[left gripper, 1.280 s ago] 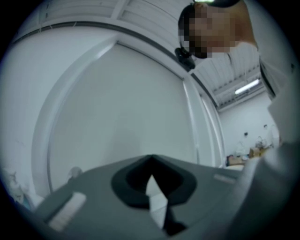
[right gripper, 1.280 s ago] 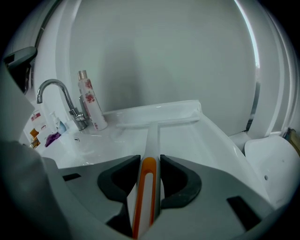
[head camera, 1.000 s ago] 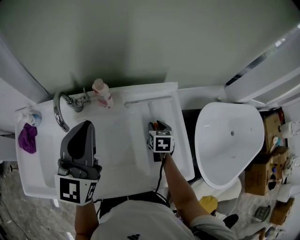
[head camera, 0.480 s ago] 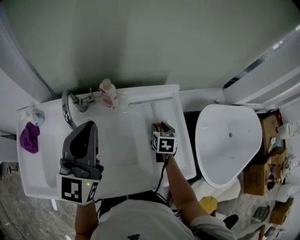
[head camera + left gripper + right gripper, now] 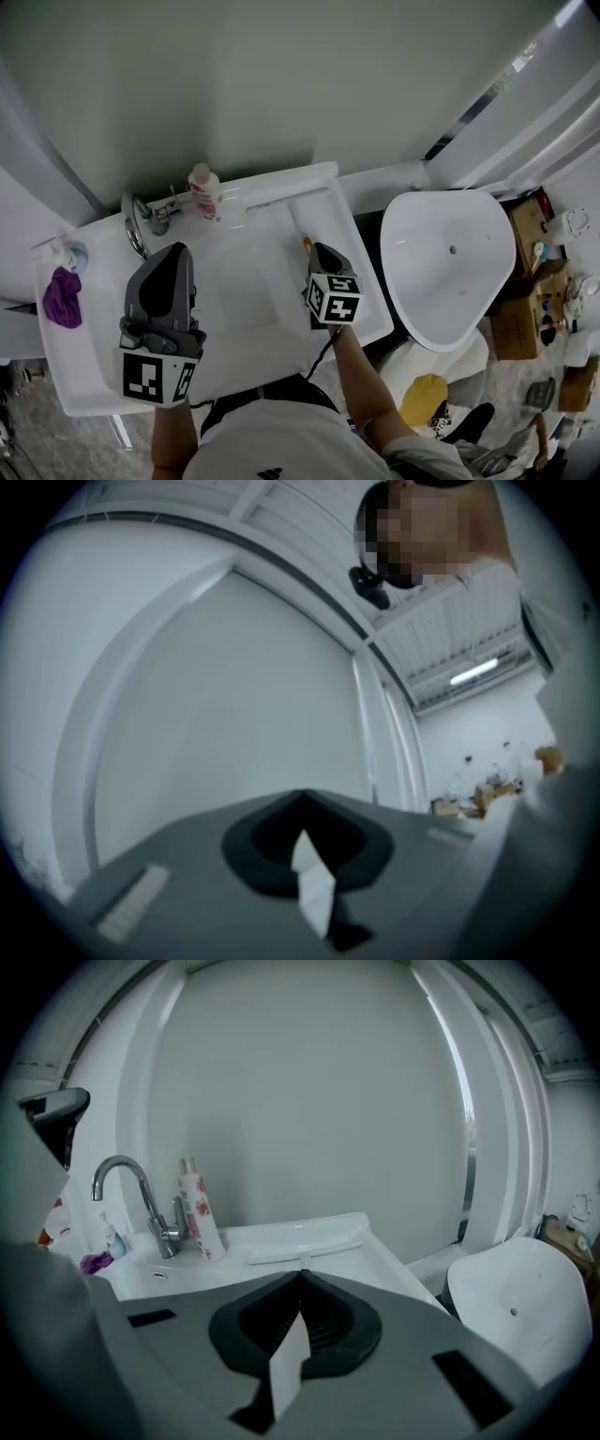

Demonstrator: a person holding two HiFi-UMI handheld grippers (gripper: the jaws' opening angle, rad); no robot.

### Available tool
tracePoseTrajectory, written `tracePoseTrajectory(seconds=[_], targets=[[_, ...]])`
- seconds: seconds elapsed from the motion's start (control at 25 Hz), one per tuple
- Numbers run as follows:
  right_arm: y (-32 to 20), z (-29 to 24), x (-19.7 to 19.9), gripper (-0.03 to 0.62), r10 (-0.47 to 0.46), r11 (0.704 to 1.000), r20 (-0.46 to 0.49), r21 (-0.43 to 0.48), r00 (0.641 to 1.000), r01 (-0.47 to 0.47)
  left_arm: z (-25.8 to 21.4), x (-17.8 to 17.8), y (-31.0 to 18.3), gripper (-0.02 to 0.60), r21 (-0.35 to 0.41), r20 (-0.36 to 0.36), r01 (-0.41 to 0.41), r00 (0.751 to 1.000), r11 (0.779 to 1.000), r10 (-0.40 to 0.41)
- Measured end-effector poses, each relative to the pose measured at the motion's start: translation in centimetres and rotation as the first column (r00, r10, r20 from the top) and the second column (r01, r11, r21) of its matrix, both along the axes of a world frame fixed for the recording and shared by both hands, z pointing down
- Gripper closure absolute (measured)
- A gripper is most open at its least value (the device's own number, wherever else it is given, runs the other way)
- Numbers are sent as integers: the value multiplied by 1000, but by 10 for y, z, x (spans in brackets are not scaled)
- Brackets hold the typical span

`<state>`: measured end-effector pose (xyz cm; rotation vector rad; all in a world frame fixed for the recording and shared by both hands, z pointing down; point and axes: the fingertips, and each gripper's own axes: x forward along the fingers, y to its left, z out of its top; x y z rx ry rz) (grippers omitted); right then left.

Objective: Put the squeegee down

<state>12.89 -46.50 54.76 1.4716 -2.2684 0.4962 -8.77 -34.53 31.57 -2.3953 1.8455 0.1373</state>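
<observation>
At the back of the desk [image 5: 246,361], at 12 o'clock from our right gripper [image 5: 302,1275], the squeegee [image 5: 305,1241] lies flat with its handle pointing towards us. The fingers of this gripper are pressed together with nothing between them; whether the tips touch the handle we cannot tell. Our left gripper [image 5: 302,795], at 9 o'clock, is closed and empty too. We judge the putting-down nearly complete; next, the right gripper should retreat towards 6 o'clock without dragging the handle.

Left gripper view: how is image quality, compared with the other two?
Left gripper view: dim, soft, fisheye-bent, black corners. Right gripper view: same bending, yet faucet and squeegee read clearly. Head view: even light, sharp.
</observation>
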Motion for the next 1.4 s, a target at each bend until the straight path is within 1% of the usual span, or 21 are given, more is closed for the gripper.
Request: tracePoseTrajectory(seconds=[0.2, 0.44, 0.68, 0.8, 1.08, 1.4], targets=[[26, -36, 2, 594, 31, 996, 35, 85, 999, -34, -6, 3, 12, 574, 11, 3, -51, 999, 999, 51], [58, -75, 7, 594, 66, 980, 26, 186, 998, -69, -8, 4, 26, 575, 15, -3, -103, 995, 995, 104], [91, -112, 10, 594, 90, 962, 64, 252, 994, -103, -15, 7, 41, 575, 31, -8, -151, 988, 988, 151], [106, -129, 13, 594, 100, 951, 74, 285, 992, -117, -18, 11, 48, 575, 35, -8, -172, 985, 984, 173], [137, -161, 15, 594, 115, 924, 88, 357, 989, -139, -23, 11, 62, 575, 47, -15, -186, 982, 981, 187], [173, -198, 18, 592, 129, 881, 102, 445, 986, -161, -32, 13, 76, 575, 65, -10, -214, 977, 975, 215]])
